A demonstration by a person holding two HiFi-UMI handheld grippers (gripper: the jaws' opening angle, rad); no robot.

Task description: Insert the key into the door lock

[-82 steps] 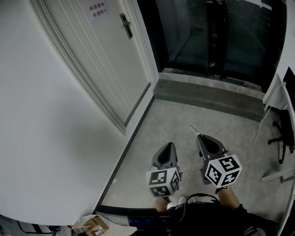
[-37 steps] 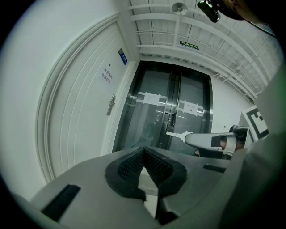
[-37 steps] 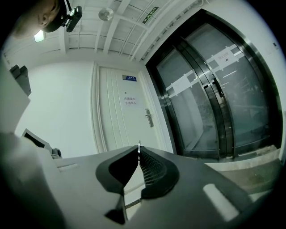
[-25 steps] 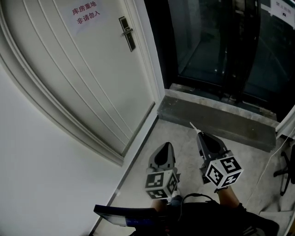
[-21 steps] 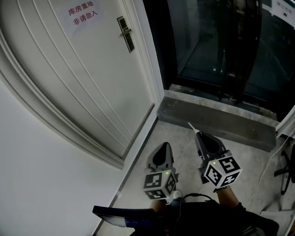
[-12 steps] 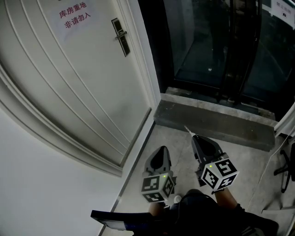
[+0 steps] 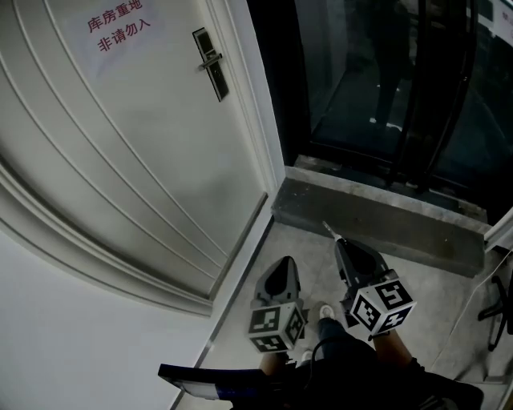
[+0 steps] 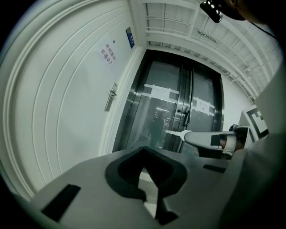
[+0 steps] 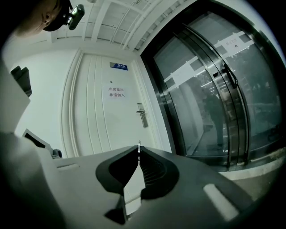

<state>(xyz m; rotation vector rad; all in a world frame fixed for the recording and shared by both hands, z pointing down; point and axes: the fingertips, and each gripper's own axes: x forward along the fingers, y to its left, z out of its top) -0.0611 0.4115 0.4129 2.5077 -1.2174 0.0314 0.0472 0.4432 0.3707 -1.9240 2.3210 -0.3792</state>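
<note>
The white door [image 7: 144, 152] fills the left of the head view, and its dark lock plate with lever handle [image 7: 210, 64] sits high up, far from both grippers. My right gripper [image 7: 337, 242] is shut on a thin metal key [image 7: 327, 231] that juts out past its tips toward the door. In the right gripper view the key [image 9: 139, 146] stands edge-on below the lock plate [image 9: 141, 114]. My left gripper [image 7: 285, 263] hangs beside the right one, shut with nothing in it. The left gripper view shows the lock plate [image 8: 111, 95] and the key [image 8: 172, 133].
A paper sign [image 7: 119, 21] hangs on the door. Dark glass doors [image 7: 385, 72] stand to the right behind a grey concrete step [image 7: 377, 215]. A chair base [image 7: 501, 312] is at the right edge. A shoe [image 7: 325, 311] shows between the grippers.
The door and its lock plate have grown larger and shifted left in the head view as the person moved closer. Both grippers keep their pose; the key stays held.
</note>
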